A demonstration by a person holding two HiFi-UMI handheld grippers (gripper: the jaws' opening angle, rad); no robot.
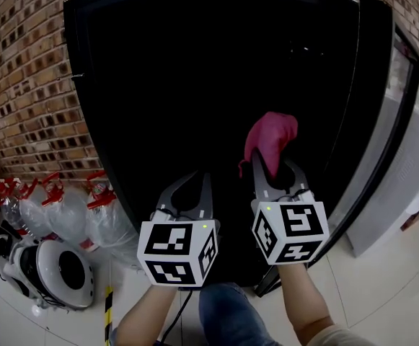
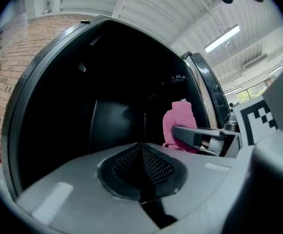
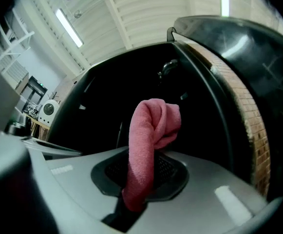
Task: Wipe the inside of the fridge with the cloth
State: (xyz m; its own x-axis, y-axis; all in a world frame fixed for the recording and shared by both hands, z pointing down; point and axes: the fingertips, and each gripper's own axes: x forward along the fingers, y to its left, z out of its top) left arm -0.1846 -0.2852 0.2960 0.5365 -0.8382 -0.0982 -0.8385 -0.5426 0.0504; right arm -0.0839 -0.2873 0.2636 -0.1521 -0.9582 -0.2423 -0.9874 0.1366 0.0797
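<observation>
The black fridge stands open in front of me, and its inside is too dark to make out. A pink cloth sticks up in a bunch from my right gripper, which is shut on its lower end at the fridge's mouth. In the right gripper view the cloth rises from between the pads of that gripper. My left gripper hangs beside it on the left, shut and holding nothing. The left gripper view has its pads pressed together, with the cloth off to the right.
The fridge door is swung open at the right. A brick wall runs along the left. Clear bags with red tops and a white and black device sit on the tiled floor at the lower left.
</observation>
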